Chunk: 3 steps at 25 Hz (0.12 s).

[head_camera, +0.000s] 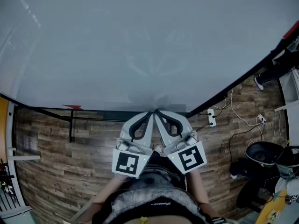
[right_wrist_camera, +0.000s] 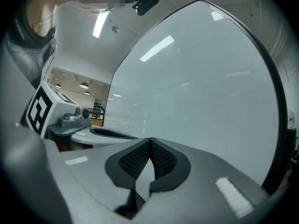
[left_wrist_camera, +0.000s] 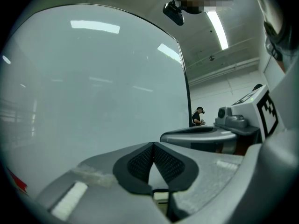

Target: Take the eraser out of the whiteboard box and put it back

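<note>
Facing 1 whiteboard (head_camera: 140, 41), L tongs (head_camera: 150, 113) & R tongs (head_camera: 157, 112) both closed, empty.

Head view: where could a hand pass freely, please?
The whiteboard is bare; floor left of the left hand-held gripper is mostly open. Right of the right hand-held gripper, cables and a chair crowd it.

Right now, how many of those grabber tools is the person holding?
2. The left gripper is just left of centre at the whiteboard's lower edge; the right gripper is beside it, their tips nearly meeting. No others in view.
</note>
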### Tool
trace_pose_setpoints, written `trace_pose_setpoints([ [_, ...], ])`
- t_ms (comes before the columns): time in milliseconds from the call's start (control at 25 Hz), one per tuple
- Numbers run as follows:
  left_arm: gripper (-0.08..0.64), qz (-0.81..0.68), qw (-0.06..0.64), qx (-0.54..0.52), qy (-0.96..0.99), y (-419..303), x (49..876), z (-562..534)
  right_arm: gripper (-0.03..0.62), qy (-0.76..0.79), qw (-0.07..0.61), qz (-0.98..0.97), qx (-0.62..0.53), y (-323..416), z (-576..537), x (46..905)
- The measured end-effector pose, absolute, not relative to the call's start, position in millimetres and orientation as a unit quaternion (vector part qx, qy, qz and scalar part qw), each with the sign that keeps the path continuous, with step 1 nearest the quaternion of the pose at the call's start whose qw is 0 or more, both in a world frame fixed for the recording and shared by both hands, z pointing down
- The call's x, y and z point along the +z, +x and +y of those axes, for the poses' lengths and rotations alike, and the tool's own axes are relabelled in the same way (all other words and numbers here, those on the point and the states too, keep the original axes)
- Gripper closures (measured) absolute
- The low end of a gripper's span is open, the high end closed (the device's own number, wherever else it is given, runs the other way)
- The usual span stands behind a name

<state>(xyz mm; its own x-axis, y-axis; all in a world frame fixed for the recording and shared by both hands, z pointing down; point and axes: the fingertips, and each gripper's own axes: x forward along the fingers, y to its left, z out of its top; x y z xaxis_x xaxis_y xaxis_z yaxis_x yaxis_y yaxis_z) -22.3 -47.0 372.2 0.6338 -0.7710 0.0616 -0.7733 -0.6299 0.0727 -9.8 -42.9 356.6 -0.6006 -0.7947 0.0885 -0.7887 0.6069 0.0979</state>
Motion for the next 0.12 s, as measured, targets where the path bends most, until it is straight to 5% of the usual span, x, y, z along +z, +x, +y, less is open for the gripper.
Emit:
trace_pose_setpoints([
  [120,0.558,-0.429,0.044,0.012,0.902,-19.6,370.3,-41.6,0.591,0.443,0.063,-0.894,-0.024,-6.8,-37.3,355.6],
])
